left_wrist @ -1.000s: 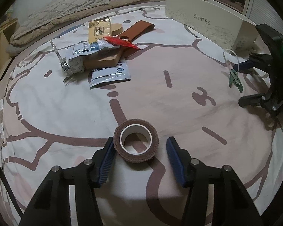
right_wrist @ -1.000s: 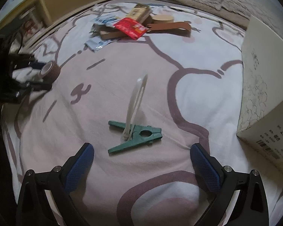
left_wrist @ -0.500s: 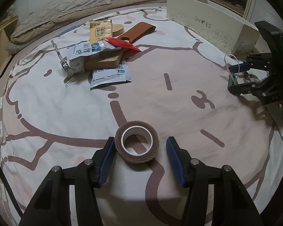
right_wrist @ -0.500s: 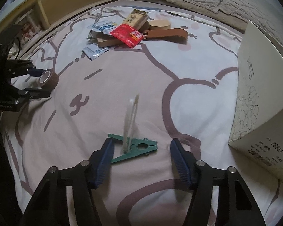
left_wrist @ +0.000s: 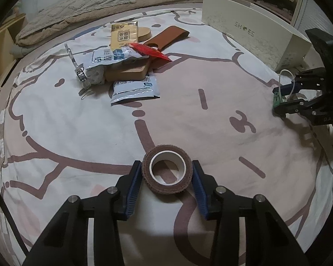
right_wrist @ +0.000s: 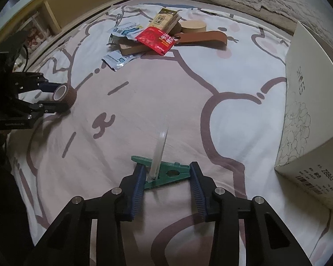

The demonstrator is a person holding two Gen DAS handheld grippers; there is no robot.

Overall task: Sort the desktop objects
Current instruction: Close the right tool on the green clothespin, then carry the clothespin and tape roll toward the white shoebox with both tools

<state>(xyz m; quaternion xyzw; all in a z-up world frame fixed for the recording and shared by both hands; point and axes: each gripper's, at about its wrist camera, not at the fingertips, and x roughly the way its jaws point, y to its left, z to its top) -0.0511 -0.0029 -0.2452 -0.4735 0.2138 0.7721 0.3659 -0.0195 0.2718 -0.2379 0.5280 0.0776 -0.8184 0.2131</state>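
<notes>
Now left gripper (left_wrist: 167,178) has just closed on tape roll (left_wrist: 167,172), open sheet (left_wrist: 211,133) beyond.

The left gripper (left_wrist: 167,175) has just closed its blue fingers (left_wrist: 134,190) onto the brown roll of tape (left_wrist: 166,173), where a gap showed before. The right gripper (right_wrist: 166,178), wide apart a second ago, has narrowed around the green plastic clothes peg (right_wrist: 166,174), both fingers touching it.

Beyond the fingers, a heap hides much of itself: the red packet (right_wrist: 157,40) covers part of the tan box (right_wrist: 131,48), and the gold pouch (left_wrist: 124,34) masks most of the round wooden container (left_wrist: 145,34). Printing on the packets is too small to read. To the fingers' right, the white shoebox (right_wrist: 310,119) runs off the frame (its label text mostly illegible).
</notes>
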